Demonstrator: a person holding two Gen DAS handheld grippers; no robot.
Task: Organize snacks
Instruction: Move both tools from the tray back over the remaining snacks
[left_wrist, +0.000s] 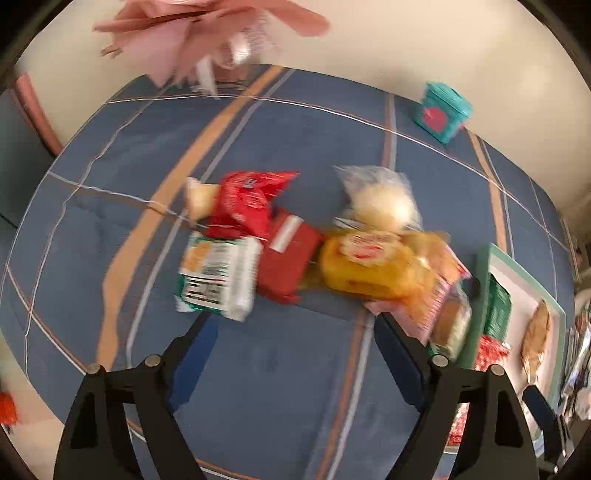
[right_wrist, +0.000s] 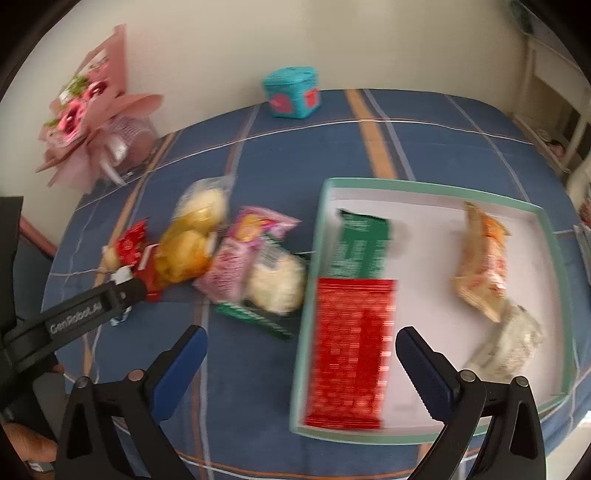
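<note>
Left wrist view: left gripper (left_wrist: 295, 319) stands wide open, empty, above the blue tablecloth (left_wrist: 122, 162). A heap of snack packets (left_wrist: 295, 243) lies ahead, running left to right.

Right wrist view: right gripper (right_wrist: 301, 338) gapes fully, holding nothing. The red packet (right_wrist: 351, 350) lies in the tray (right_wrist: 308, 280), long axis pointing away from the camera, the green packet (right_wrist: 360, 245) beyond it.

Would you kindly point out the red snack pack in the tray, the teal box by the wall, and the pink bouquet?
red snack pack (right_wrist: 351, 350), right wrist view, middle of its printed face.
teal box (right_wrist: 291, 92), right wrist view, its front side.
pink bouquet (right_wrist: 92, 122), right wrist view, its wrapping paper.
</note>
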